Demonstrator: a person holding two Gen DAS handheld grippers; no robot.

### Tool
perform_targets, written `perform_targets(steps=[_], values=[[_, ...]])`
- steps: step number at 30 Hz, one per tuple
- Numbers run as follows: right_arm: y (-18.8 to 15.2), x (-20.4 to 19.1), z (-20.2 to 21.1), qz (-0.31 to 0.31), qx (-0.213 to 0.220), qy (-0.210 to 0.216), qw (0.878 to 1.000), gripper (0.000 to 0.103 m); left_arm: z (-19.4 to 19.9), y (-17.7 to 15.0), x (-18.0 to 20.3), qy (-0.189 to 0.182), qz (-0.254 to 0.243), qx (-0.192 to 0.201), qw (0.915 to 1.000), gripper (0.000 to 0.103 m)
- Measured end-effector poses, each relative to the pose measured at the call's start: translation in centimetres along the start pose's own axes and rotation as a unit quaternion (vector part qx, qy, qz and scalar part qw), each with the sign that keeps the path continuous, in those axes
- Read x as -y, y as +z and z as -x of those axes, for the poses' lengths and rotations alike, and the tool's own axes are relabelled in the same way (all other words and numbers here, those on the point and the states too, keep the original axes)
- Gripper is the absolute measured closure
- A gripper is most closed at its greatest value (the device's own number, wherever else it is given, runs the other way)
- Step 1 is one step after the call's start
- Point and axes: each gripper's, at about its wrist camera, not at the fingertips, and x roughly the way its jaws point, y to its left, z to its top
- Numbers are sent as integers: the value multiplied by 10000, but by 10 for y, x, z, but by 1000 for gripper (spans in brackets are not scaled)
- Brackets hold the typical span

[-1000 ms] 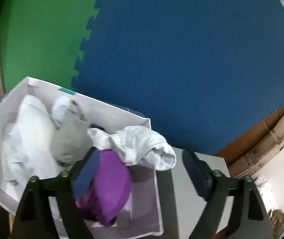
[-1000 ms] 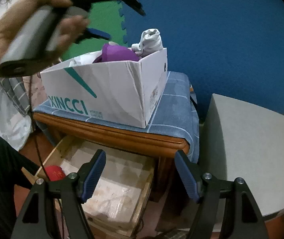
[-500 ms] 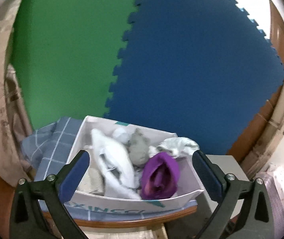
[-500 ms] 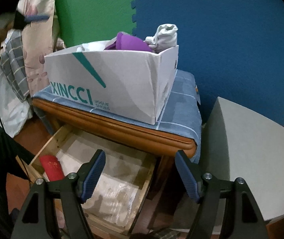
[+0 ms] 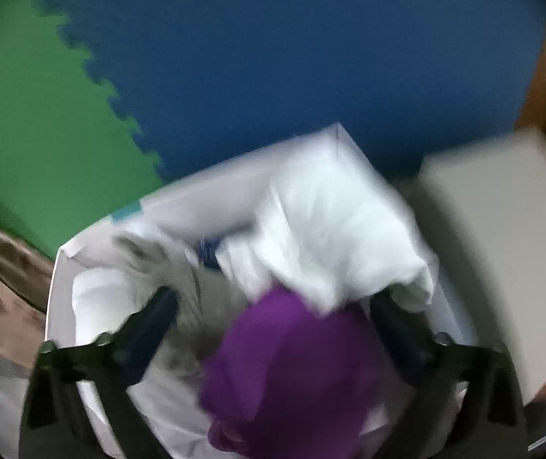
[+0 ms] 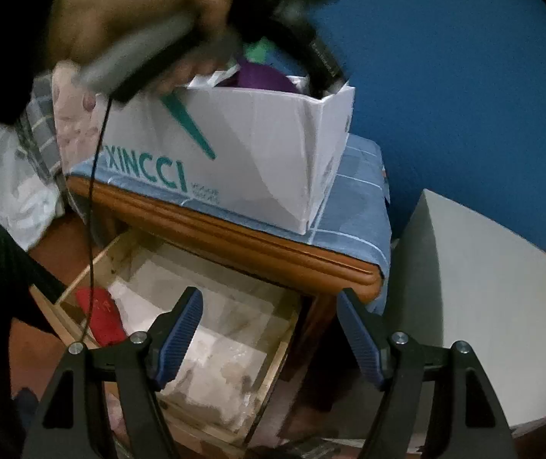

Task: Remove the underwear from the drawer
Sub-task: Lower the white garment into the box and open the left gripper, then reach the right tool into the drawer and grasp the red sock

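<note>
Left wrist view, blurred: the left gripper (image 5: pixel 273 329) dips into the white XINCCI shoebox (image 5: pixel 234 179), its jaws closing with the purple underwear (image 5: pixel 292 375) between them; whether the pads press on it I cannot tell. A white garment (image 5: pixel 334 237) lies just behind. Right wrist view: the right gripper (image 6: pixel 269 332) hangs with jaws apart and nothing between them over the open wooden drawer (image 6: pixel 204 325), which holds a red item (image 6: pixel 101 317). The shoebox stands on the blue-checked cloth (image 6: pixel 357 206) covering the nightstand (image 6: pixel 234 241).

Black gripper (image 6: pixel 269 338), ribbed blue jaws
</note>
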Motion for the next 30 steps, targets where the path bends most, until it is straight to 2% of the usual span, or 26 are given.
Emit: perform_targets(steps=[1,2,3,4,5,8,11,13,15,16,17,19,20,21,22,26,28,30], values=[[0,4,2,-96,39,38,9999,28,6,-2,-5,24,115,146,9998,17],[0,6,4,-156,75,63,9998,28,18,-4,-13,96,291,437,9986,18],[0,7,6,-198,112,91,9997,28,34,-7,-22,5,472,797,9957,17],[0,8,6,-214,126,113,9996,28,49,-9,-33,-133,619,1104,9919,9],[1,8,6,-221,127,133,9996,28,62,-12,-41,-108,737,1350,9880,0],[3,1,3,-126,102,119,9998,28,85,-12,-60,-94,902,1719,9809,1],[4,-8,0,33,72,77,9999,28,84,-5,-63,-100,972,1618,9820,1],[4,-13,-1,130,68,67,9999,28,73,6,-50,-138,940,1514,9839,1],[3,-16,-2,219,31,48,9997,28,50,18,-36,-87,841,1212,9890,1],[2,-16,-3,238,14,37,9997,28,39,22,-27,-100,701,1014,9923,1],[1,-15,-2,253,-8,27,9997,28,15,26,-12,-1,322,503,9982,0],[0,-13,-1,222,-12,32,9997,28,-19,21,7,201,-282,-339,9988,2],[-1,-10,0,172,0,49,9998,28,-18,23,0,0,-39,-225,9997,3],[-1,-8,0,121,10,61,9999,28,-19,24,-2,162,-18,-280,9995,4],[0,-5,1,60,27,76,9999,28,-15,22,-4,184,-51,-176,9997,4],[1,-4,-1,-11,33,105,9999,28,25,10,-21,60,-38,726,9973,3],[1,-8,-2,92,11,74,9999,28,50,2,-36,-59,92,1130,9935,1],[0,-15,-4,252,-49,88,9996,28,83,-14,-58,-336,312,1677,9848,0]])
